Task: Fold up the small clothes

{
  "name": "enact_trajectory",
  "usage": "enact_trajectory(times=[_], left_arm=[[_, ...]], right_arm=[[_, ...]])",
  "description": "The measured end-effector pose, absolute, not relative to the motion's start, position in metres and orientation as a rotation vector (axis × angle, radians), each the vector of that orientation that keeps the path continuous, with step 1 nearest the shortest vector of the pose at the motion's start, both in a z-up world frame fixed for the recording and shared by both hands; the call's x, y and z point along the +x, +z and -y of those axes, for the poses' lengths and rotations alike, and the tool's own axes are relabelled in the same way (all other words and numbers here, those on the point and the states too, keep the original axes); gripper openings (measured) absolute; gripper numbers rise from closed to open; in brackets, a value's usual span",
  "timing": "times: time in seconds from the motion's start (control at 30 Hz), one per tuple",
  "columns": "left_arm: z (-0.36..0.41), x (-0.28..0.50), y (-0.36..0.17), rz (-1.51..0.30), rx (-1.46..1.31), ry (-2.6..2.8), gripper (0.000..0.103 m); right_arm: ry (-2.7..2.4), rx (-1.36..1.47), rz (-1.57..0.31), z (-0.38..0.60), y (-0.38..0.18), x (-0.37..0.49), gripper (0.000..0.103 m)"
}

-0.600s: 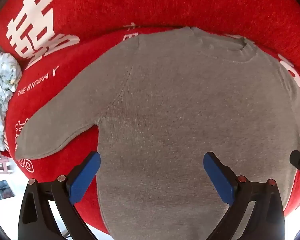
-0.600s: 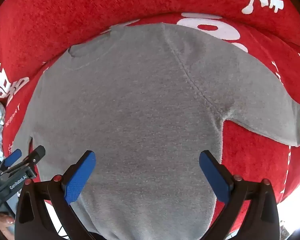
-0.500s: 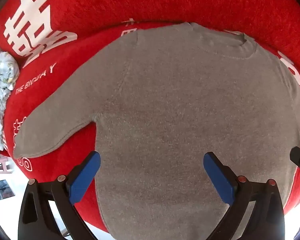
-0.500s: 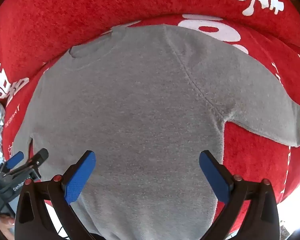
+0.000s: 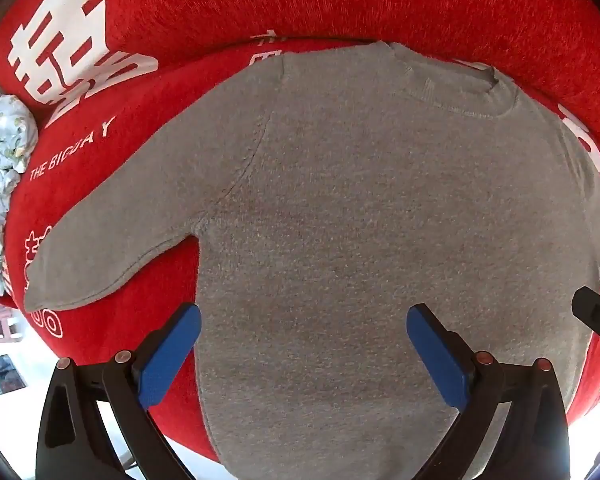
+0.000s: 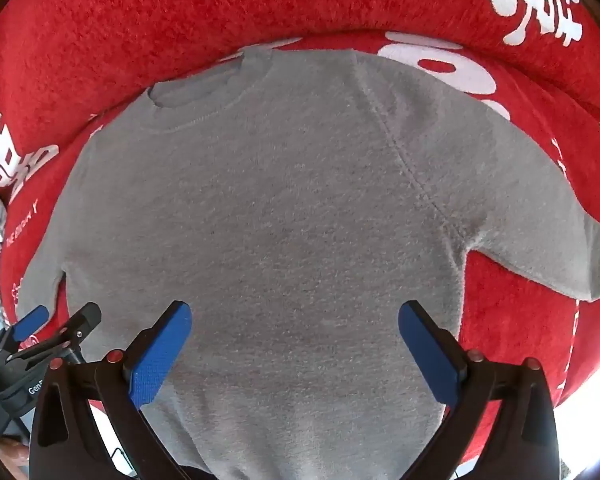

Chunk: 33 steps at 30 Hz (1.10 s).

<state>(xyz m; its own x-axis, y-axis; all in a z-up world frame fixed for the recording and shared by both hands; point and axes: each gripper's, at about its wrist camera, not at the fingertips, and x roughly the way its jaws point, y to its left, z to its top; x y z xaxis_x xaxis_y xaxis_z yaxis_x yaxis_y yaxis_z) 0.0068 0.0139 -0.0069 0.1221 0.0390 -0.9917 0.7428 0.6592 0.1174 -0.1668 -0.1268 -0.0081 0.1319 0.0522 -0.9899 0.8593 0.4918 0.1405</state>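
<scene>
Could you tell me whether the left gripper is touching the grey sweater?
Cannot tell: in the left wrist view the open left gripper frames the grey sweater, without showing contact or gap.

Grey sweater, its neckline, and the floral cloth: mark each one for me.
grey sweater (image 5: pixel 360 240), left wrist view, middle of the chest.
neckline (image 6: pixel 204 100), right wrist view, collar opening.
floral cloth (image 5: pixel 0 168), left wrist view, crumpled middle at the left edge.

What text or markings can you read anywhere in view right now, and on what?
"THE BIG DAY": white print on the red blanket; the middle letters are blurred, so this reading is uncertain.
"Gen...": on the left tool's body in the right wrist view; the rest is cut off.
Large white Chinese characters: on the blanket, not legible to me.
Gray sweater: no text.
</scene>
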Motion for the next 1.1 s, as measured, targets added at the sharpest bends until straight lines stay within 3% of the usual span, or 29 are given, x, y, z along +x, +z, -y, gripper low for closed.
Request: enact_trajectory(times=[1.1], left_arm=[[-0.016, 0.012, -0.016, -1.389, 0.736, -0.564, 0.103]], right_arm=[[-0.747, 0.796, -1.361, 0.127, -0.006, -0.156, 0.103]])
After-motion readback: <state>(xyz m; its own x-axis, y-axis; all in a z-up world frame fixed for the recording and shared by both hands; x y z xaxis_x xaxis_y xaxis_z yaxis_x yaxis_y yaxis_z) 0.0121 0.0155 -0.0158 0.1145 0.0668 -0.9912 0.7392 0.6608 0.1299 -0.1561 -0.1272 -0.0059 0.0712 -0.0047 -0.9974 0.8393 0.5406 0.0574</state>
